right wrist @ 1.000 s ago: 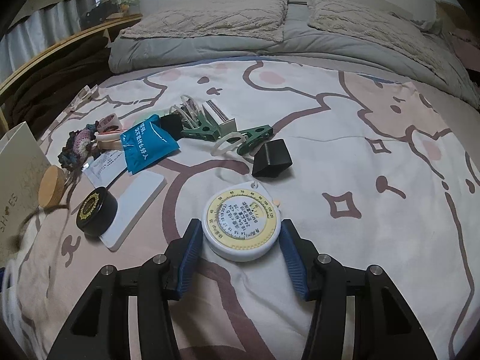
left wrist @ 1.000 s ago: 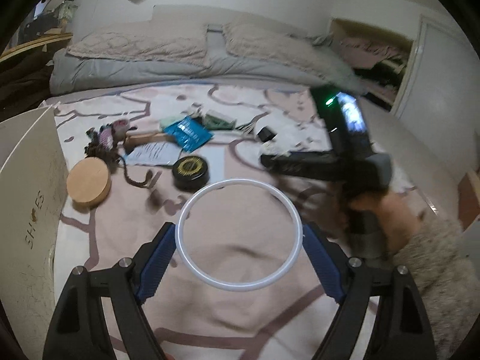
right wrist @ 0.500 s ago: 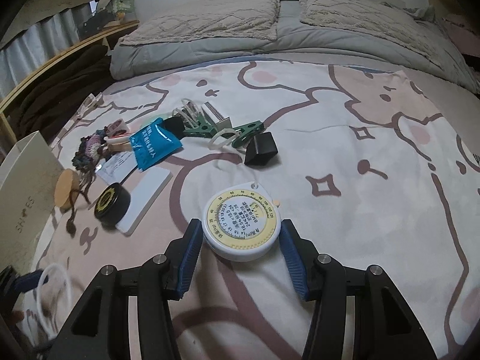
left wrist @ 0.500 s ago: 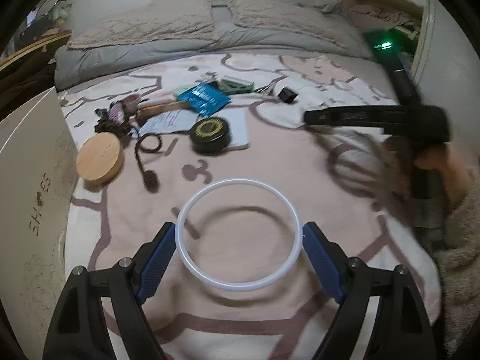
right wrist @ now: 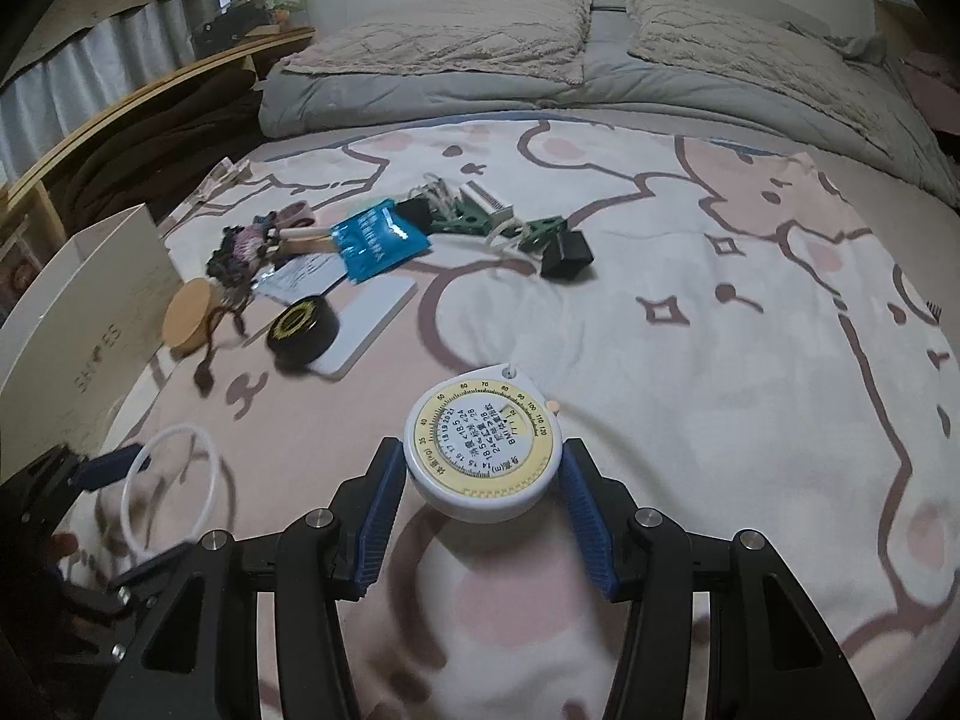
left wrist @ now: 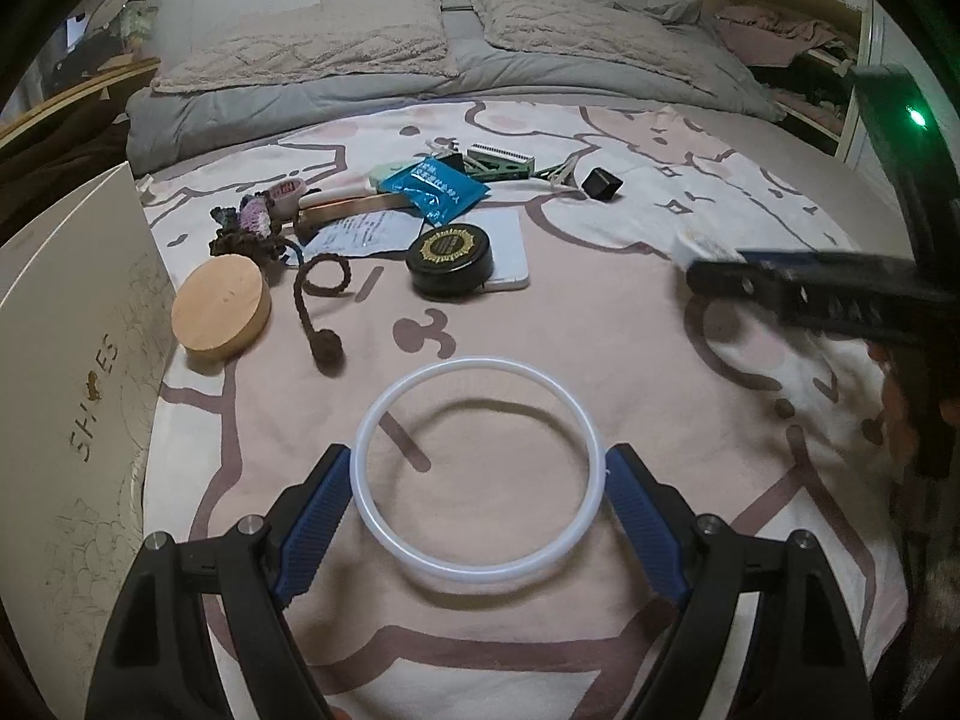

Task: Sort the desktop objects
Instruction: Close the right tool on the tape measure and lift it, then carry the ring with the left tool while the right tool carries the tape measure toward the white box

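Note:
My left gripper point(left wrist: 478, 462) is shut on a thin white ring point(left wrist: 480, 363), its blue pads pressing the ring's two sides. The ring hangs a little above the pink patterned bedspread point(left wrist: 600, 360) and throws a shadow on it. My right gripper point(right wrist: 480, 450) is shut on a round white tape measure point(right wrist: 483, 441) with a yellow dial, also held above the bedspread. In the right wrist view the ring point(right wrist: 180, 429) shows at the lower left. In the left wrist view one black finger point(left wrist: 810, 291) of the right gripper reaches in from the right.
A white shoe box point(left wrist: 72, 330) stands at the left edge. Beyond the ring lie a round wooden lid point(left wrist: 219, 312), a brown cord point(left wrist: 318, 300), a black tin point(left wrist: 450, 252) on a white pad point(left wrist: 510, 240), a blue packet point(left wrist: 435, 189), green clips point(left wrist: 498, 165) and a black cube point(left wrist: 602, 183).
The right gripper has drawn back with the tape measure, and the left gripper and ring have come into its view. The left gripper has sunk slightly. Both grips are unchanged.

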The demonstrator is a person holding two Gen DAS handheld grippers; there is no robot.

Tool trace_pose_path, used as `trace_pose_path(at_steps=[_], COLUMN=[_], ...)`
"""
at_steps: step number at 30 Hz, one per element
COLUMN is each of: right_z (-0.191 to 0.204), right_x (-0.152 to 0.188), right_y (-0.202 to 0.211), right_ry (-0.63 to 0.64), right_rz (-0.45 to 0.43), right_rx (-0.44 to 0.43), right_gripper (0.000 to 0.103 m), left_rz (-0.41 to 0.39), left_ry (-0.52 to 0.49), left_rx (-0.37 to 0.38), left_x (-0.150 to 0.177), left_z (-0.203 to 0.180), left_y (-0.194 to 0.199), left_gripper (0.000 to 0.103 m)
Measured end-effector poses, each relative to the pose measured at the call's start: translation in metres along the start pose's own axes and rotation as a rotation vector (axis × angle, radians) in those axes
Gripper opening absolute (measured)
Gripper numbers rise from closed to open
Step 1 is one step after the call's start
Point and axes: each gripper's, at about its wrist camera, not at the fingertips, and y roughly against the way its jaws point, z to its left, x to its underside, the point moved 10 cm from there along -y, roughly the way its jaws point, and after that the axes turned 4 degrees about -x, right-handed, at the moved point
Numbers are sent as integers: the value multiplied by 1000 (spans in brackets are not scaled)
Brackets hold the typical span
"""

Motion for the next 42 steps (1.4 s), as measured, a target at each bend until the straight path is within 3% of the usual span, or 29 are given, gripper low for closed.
trace_pose_path(at_steps=[8, 19, 34, 42], right_z=[18, 34, 44, 45], right_x=[29, 41, 79, 77], right_y=[22, 49, 32, 24], right_ry=[-19, -22, -82, -14], right_rz=[1, -62, 18, -10], right_rx=[-9, 18, -6, 65], right_gripper=[53, 53, 54, 54], left_rz=[-17, -69, -41, -35], left_ry=[7, 38, 49, 43], left_rx=[10, 36, 44, 48], left_x=[-3, -9, 4, 5], left_z=[-2, -1, 0, -2], left_y=[8, 39, 37, 35], left_gripper=[85, 85, 85, 85])
